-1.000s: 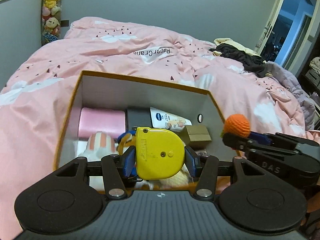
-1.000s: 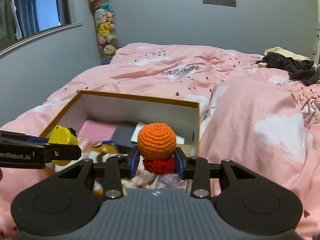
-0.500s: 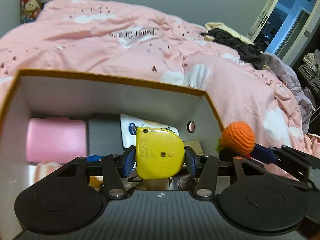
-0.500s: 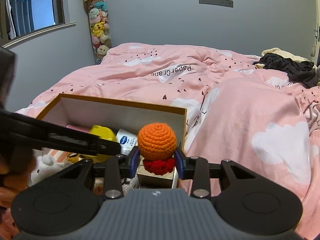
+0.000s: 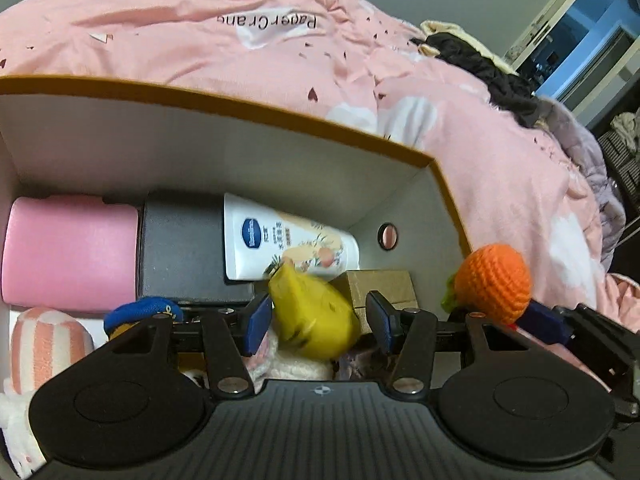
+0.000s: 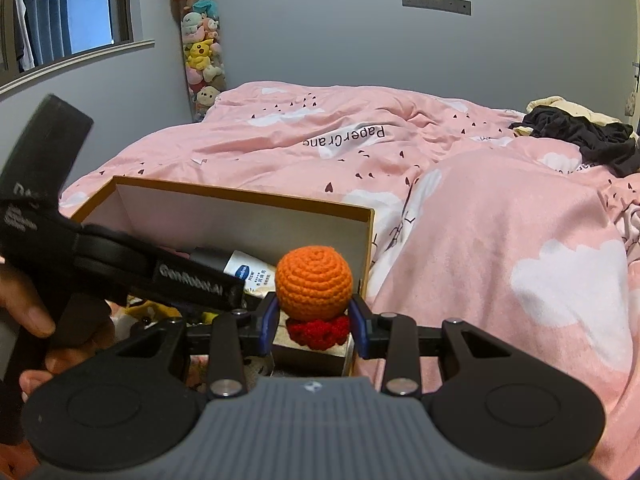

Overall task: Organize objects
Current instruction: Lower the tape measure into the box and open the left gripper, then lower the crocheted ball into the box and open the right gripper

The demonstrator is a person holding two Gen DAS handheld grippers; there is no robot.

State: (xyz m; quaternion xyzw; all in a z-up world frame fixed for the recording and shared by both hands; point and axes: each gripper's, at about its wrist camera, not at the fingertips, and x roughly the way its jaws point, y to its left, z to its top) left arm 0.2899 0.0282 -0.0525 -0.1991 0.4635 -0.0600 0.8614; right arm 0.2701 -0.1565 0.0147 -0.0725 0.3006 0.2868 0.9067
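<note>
Two grippers are working over the orange-rimmed box (image 5: 280,114) on the pink duvet (image 6: 500,240). The left gripper (image 5: 318,322) is standing with jaws apart; the yellow tape measure (image 5: 314,316), blurred and tilted, is sitting loose between them, over the box's contents beside the lotion tube (image 5: 280,240). The right gripper (image 6: 316,324) is clamping the orange crochet ball (image 6: 314,284) above the box's right corner.
</note>
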